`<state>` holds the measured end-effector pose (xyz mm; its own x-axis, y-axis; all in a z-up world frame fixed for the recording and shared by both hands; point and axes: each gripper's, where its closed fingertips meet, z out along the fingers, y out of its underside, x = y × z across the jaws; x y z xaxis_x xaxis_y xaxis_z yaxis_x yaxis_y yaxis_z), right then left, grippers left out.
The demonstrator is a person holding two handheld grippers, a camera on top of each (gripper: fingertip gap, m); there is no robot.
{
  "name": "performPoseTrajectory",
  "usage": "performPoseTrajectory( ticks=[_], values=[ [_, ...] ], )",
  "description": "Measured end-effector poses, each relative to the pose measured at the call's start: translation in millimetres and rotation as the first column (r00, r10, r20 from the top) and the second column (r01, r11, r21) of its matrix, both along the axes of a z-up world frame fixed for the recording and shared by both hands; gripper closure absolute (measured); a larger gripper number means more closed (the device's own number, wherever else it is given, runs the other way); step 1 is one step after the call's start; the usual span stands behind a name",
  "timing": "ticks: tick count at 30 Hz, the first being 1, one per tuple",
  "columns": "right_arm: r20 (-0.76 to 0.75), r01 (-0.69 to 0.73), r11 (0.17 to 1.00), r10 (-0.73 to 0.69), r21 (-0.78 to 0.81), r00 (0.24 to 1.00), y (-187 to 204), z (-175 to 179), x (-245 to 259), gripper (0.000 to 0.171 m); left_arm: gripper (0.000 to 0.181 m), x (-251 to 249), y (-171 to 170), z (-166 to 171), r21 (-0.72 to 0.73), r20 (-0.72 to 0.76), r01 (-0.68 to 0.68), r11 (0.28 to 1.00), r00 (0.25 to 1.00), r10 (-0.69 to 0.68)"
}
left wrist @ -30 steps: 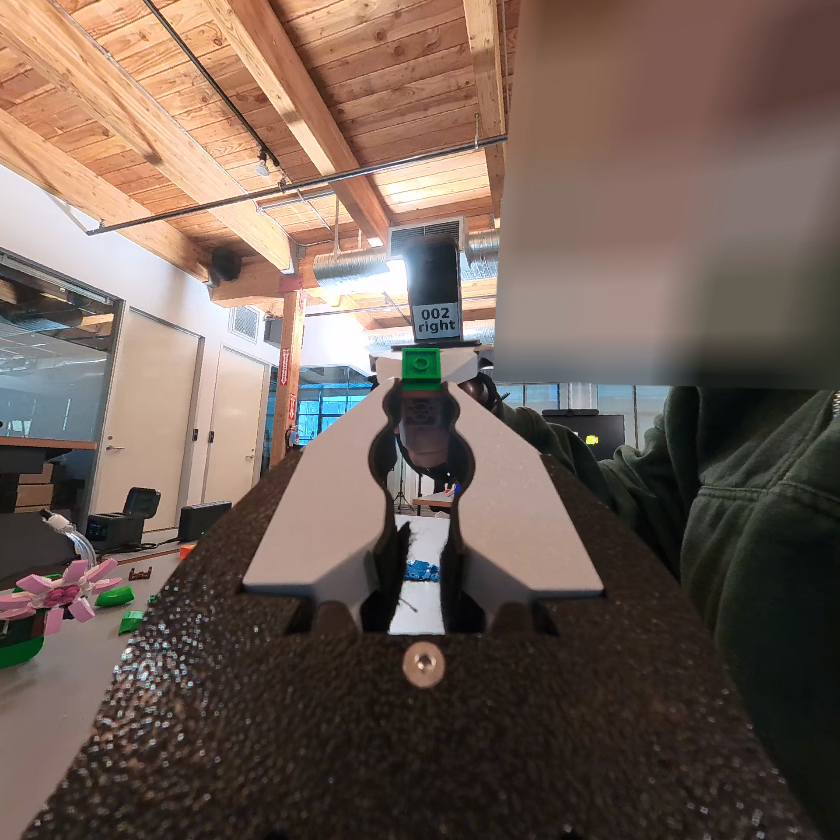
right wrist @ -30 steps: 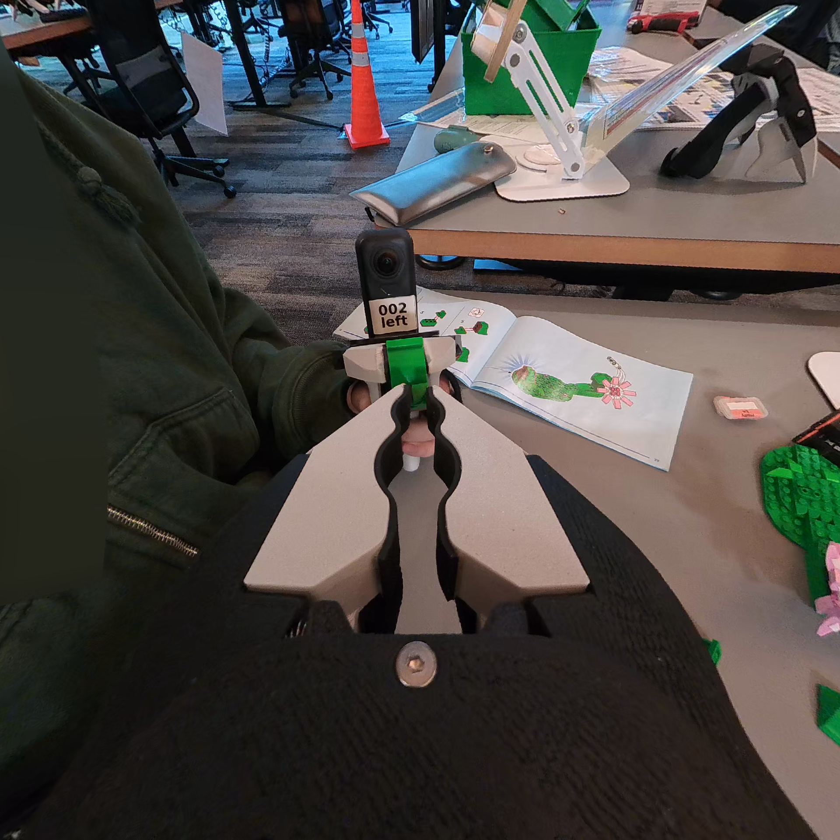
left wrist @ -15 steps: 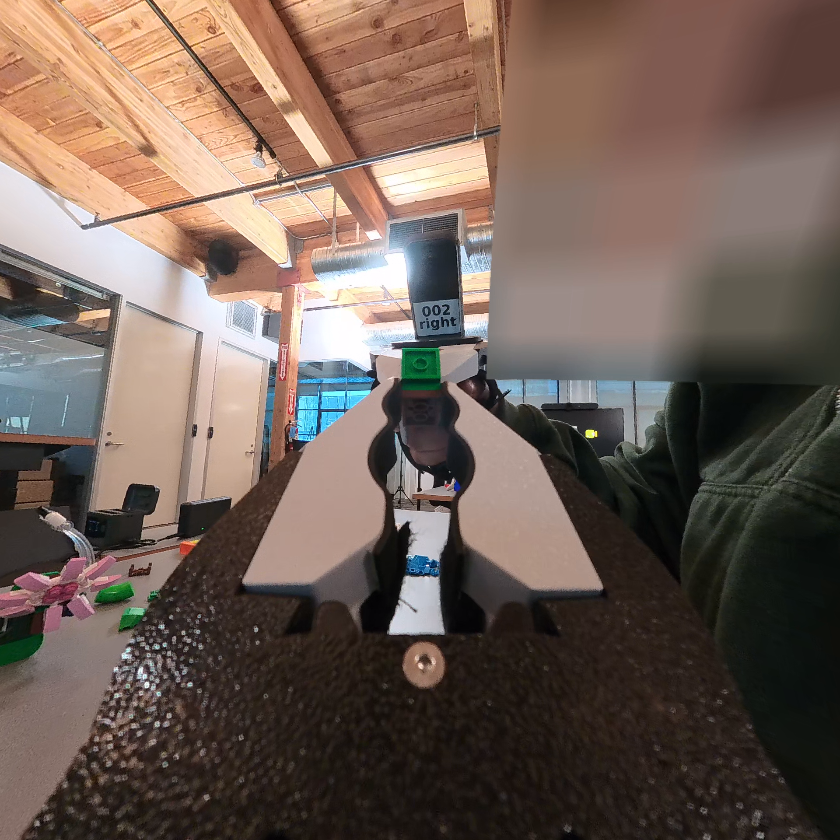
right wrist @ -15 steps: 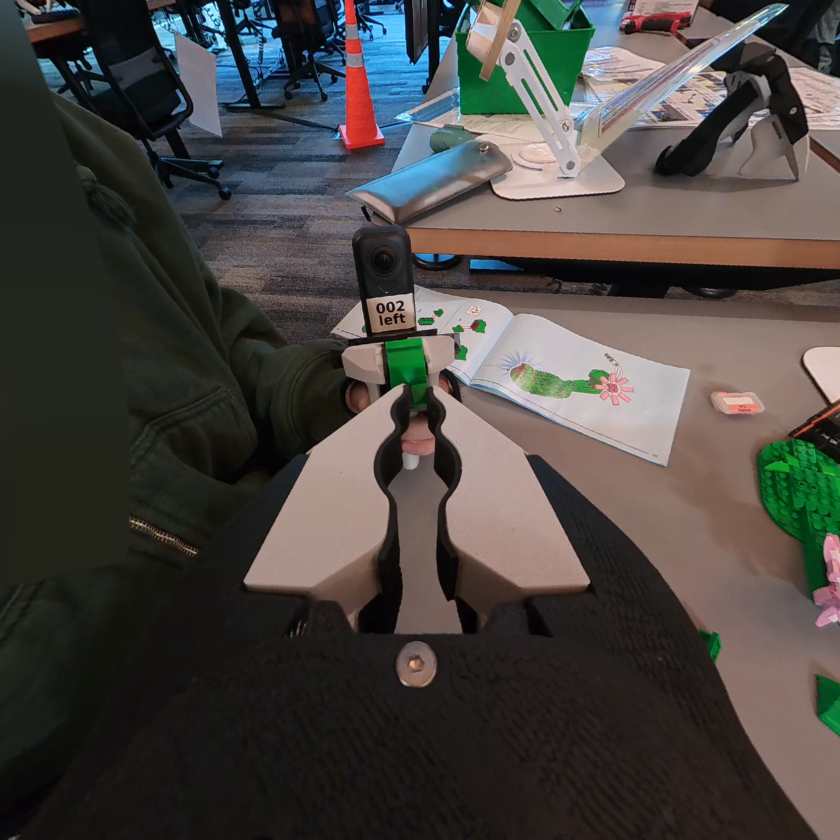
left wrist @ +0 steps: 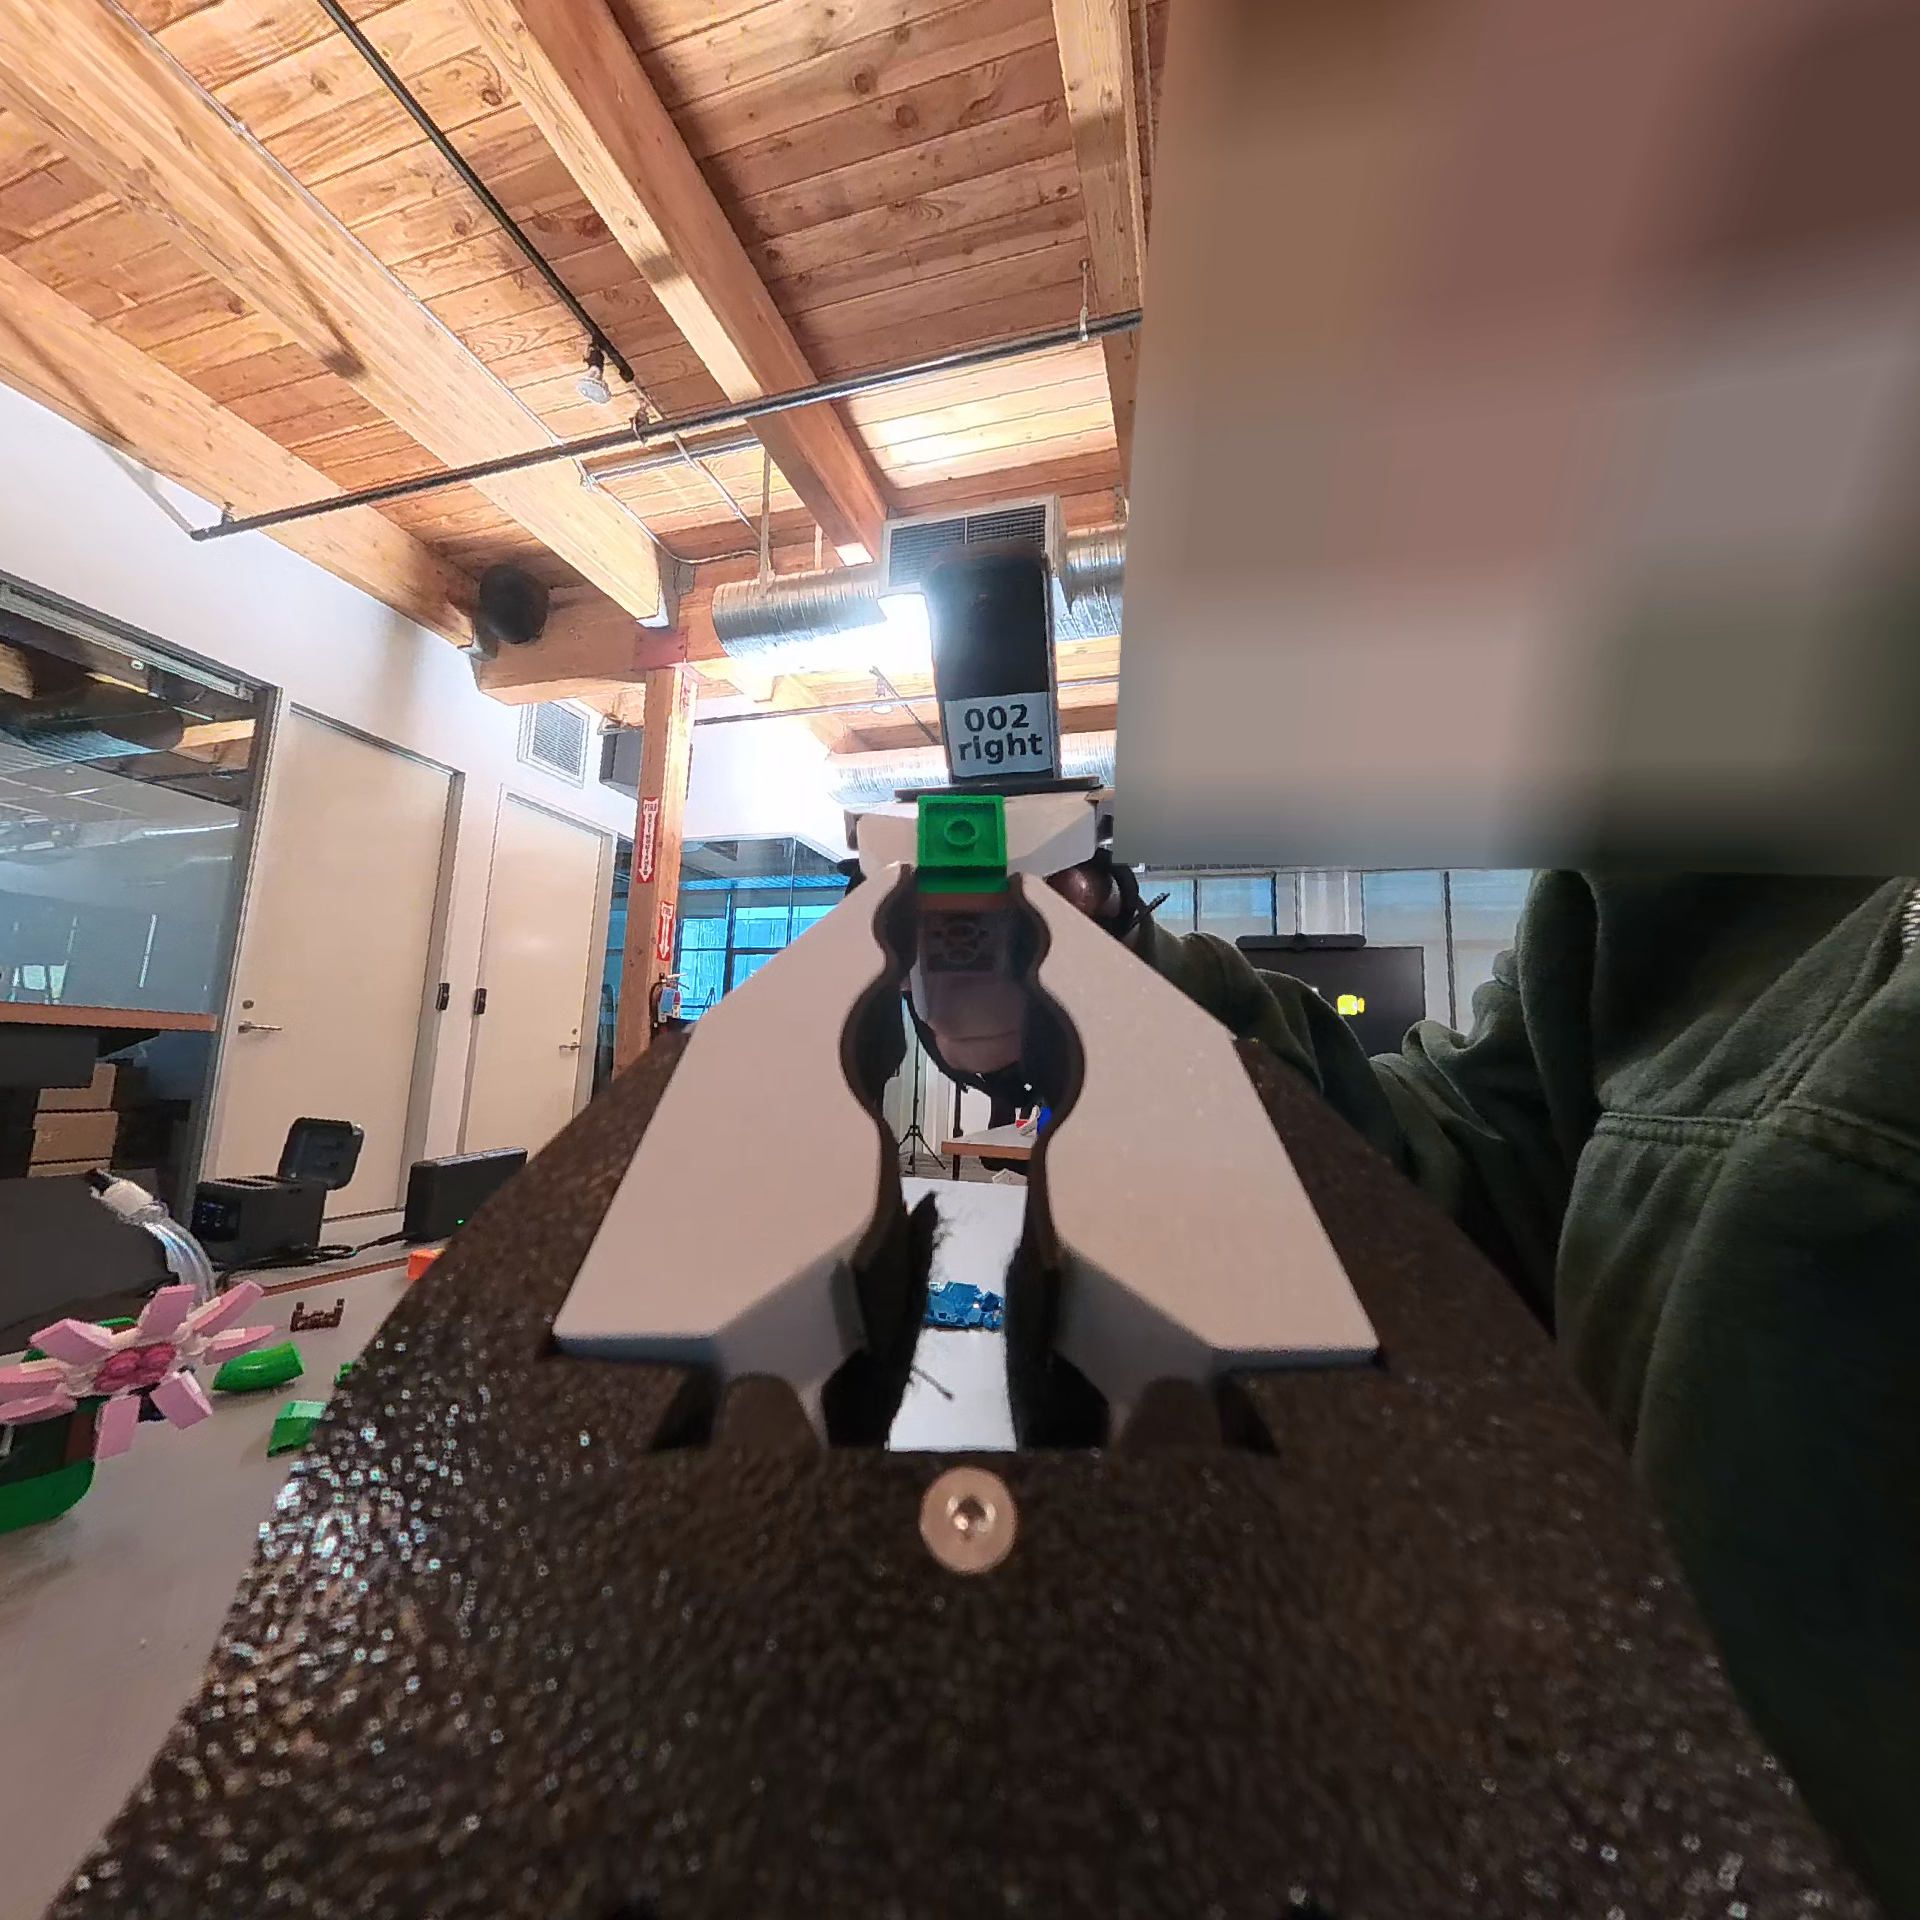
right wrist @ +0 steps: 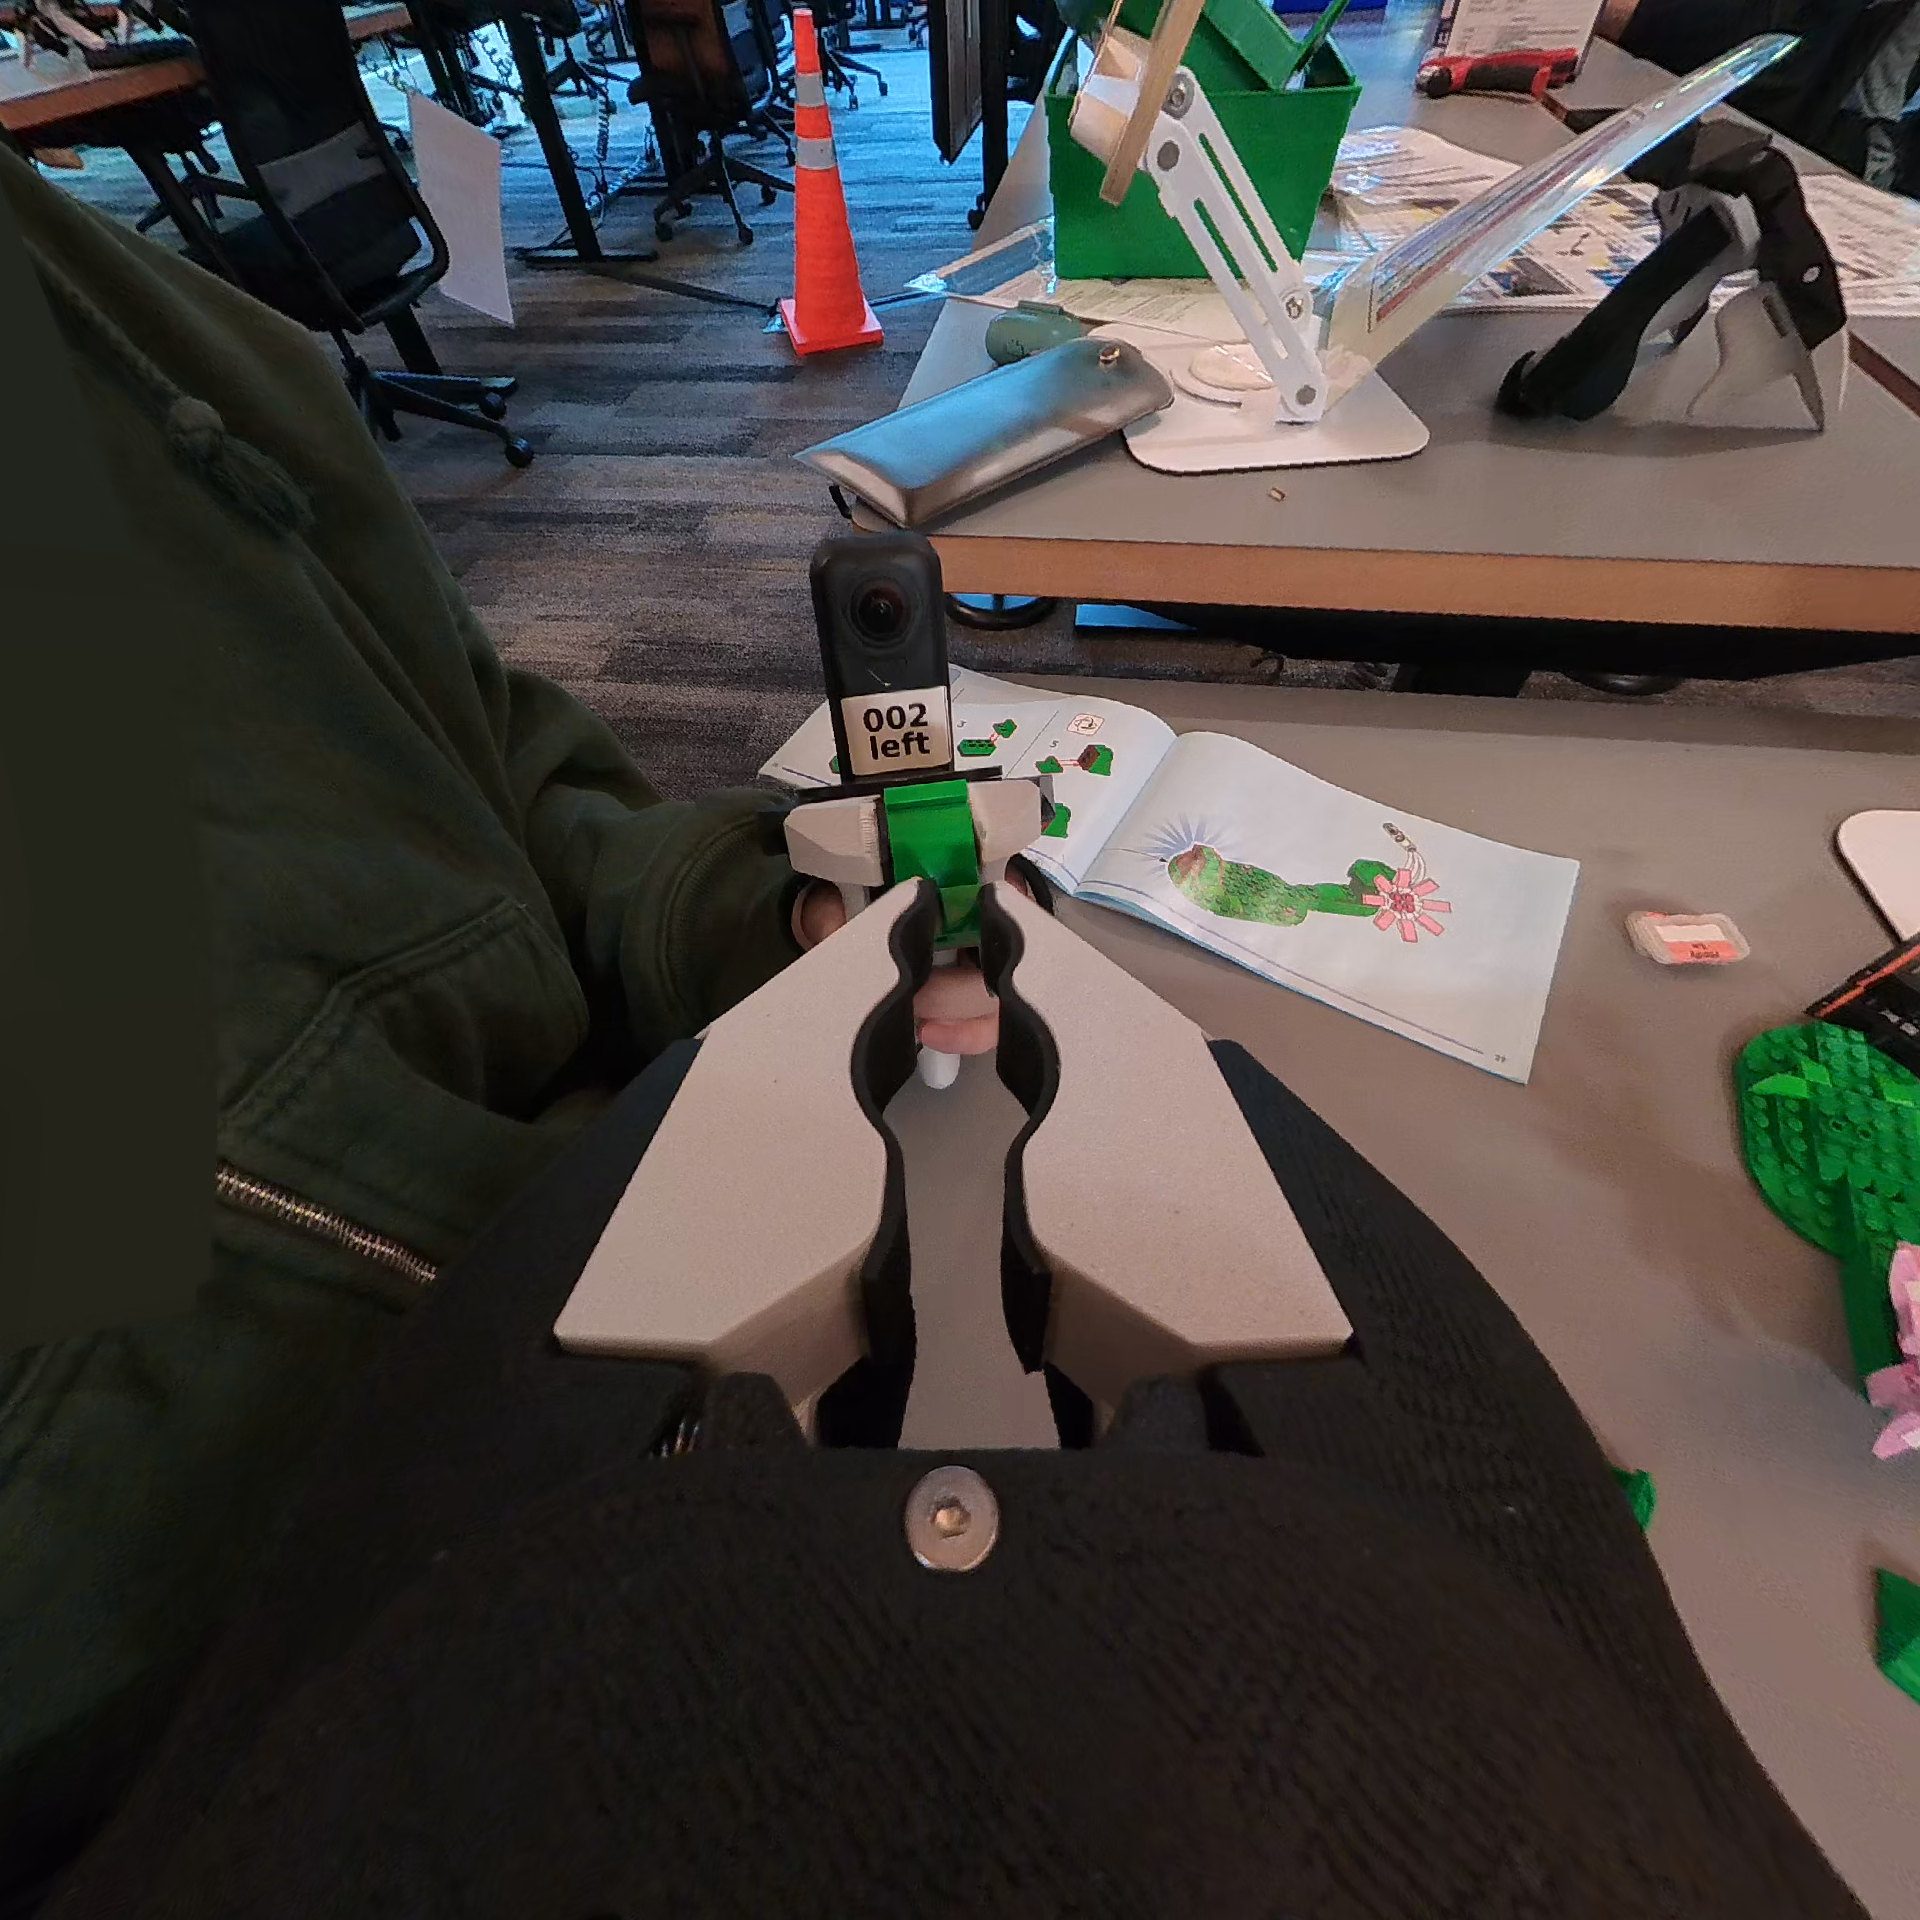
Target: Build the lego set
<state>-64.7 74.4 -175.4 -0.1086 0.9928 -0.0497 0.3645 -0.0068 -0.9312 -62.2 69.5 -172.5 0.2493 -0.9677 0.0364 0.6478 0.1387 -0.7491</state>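
Observation:
My two grippers meet tip to tip in the air above the grey table (right wrist: 1558, 1299). In the left wrist view, my left gripper (left wrist: 961, 894) is shut on a dark brown and green Lego piece (left wrist: 961, 940). A green square brick (left wrist: 961, 834) sits just beyond it, between the right gripper's grey fingers (left wrist: 1049, 836). In the right wrist view, my right gripper (right wrist: 951, 909) is shut on the lower end of a green Lego piece (right wrist: 928, 847). The left gripper's grey fingers (right wrist: 831, 842) clamp that piece. The pieces touch; the joint between them is hidden.
An open instruction booklet (right wrist: 1299, 883) lies on the table beyond the grippers. A green cactus build (right wrist: 1839, 1143) with a pink flower (left wrist: 114, 1361) lies to the side with loose green pieces (left wrist: 255, 1371). A person's green jacket sleeve (right wrist: 364, 935) is close by. Only a small space, under 4 cm, lies between the two pairs of fingers. Left tips and right tips are each some 35 centimeters from the green cactus build (right wrist: 1839, 1143).

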Motion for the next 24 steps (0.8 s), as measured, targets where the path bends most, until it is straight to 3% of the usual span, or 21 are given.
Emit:
performPoseTrajectory(
  ticks=[6,10,12,14,17,20,24],
  values=[
    [-0.059,0.024,0.999,-0.021,0.044,0.998,3,10,1,0.152,0.168,-2,1,1,-0.009,0.015,-0.001,1.0,1.0,0.001],
    [-0.197,0.066,0.944,-0.002,0.322,0.98,0,17,1,0.122,0.167,-15,7,5,-0.052,0.103,0.024,0.998,0.995,-0.019],
    [-0.253,0.173,0.823,-0.038,0.541,0.967,5,15,-1,0.117,0.168,-26,10,7,-0.078,0.171,0.047,0.996,0.985,-0.033],
    [-0.298,0.288,0.607,-0.087,0.741,0.951,13,14,-4,0.119,0.168,-33,12,8,-0.094,0.223,0.063,0.994,0.974,-0.041],
    [-0.267,0.29,0.351,-0.112,0.89,0.957,13,1,-16,0.121,0.168,-39,14,9,-0.108,0.267,0.089,0.99,0.962,-0.058],
    [-0.265,0.289,0.258,-0.122,0.922,0.956,13,-4,-27,0.123,0.167,-43,15,9,-0.117,0.302,0.123,0.985,0.95,-0.083],
    [-0.303,0.322,0.205,-0.119,0.924,0.945,15,2,-34,0.129,0.167,-43,15,9,-0.12,0.309,0.143,0.982,0.946,-0.1]
  ],
)
